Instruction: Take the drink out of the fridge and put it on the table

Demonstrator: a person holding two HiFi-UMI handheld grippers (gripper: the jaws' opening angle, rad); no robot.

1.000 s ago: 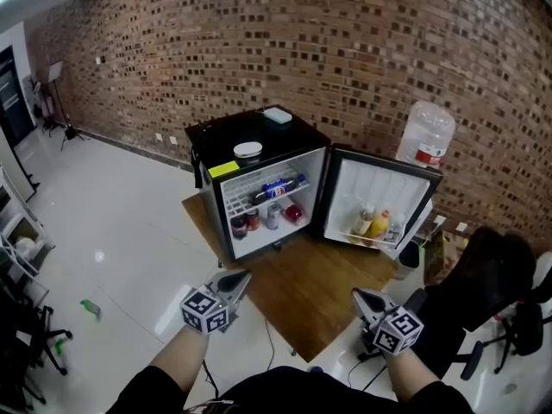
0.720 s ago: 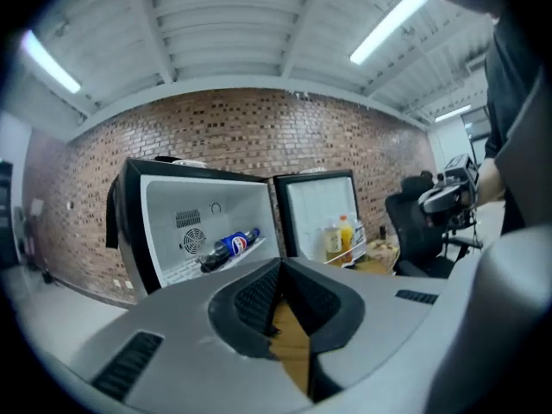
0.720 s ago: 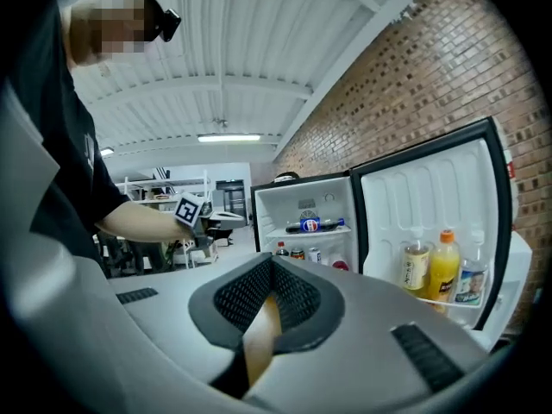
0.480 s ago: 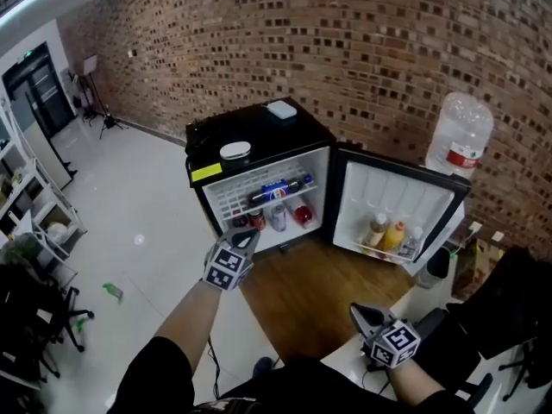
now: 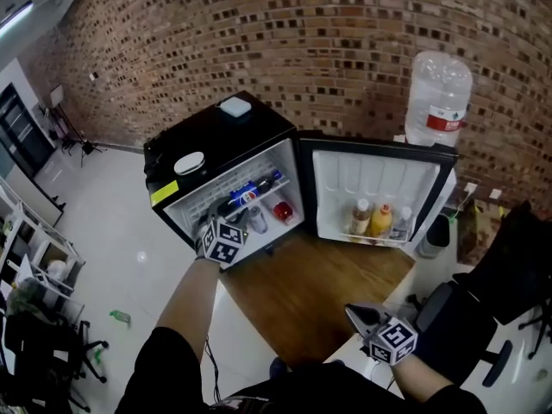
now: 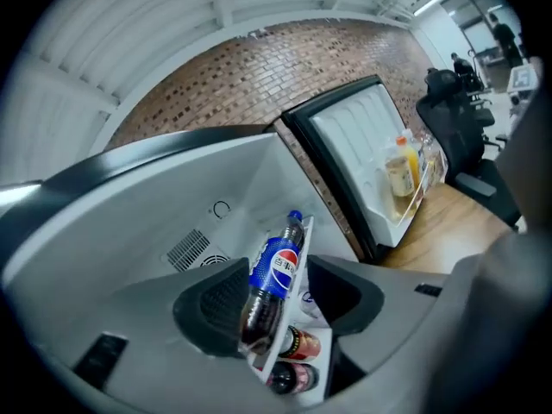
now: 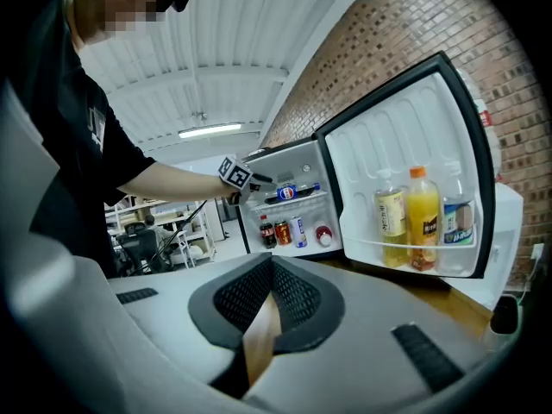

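A cola bottle (image 5: 252,191) with a blue label lies on its side on the upper shelf of the open black mini fridge (image 5: 216,136). My left gripper (image 5: 226,221) is stretched out to the fridge opening, just in front of that shelf. Its jaws have just been opening. In the left gripper view the cola bottle (image 6: 274,270) shows between the open jaws of my left gripper (image 6: 280,300), and the pads do not press on it. My right gripper (image 5: 355,312) hangs low near my body, shut and empty; the right gripper view shows it (image 7: 272,296) facing the fridge.
The fridge door (image 5: 371,179) stands swung open to the right with three bottles (image 5: 379,222) in its rack. Cans (image 5: 282,211) stand on the lower shelf. A wooden board (image 5: 319,291) lies under the fridge. A water jug (image 5: 440,102) and a black chair (image 5: 509,266) are at the right.
My left gripper has moved from near my body forward to the fridge opening, and its jaws have opened. My right gripper has sunk a little and stays shut.
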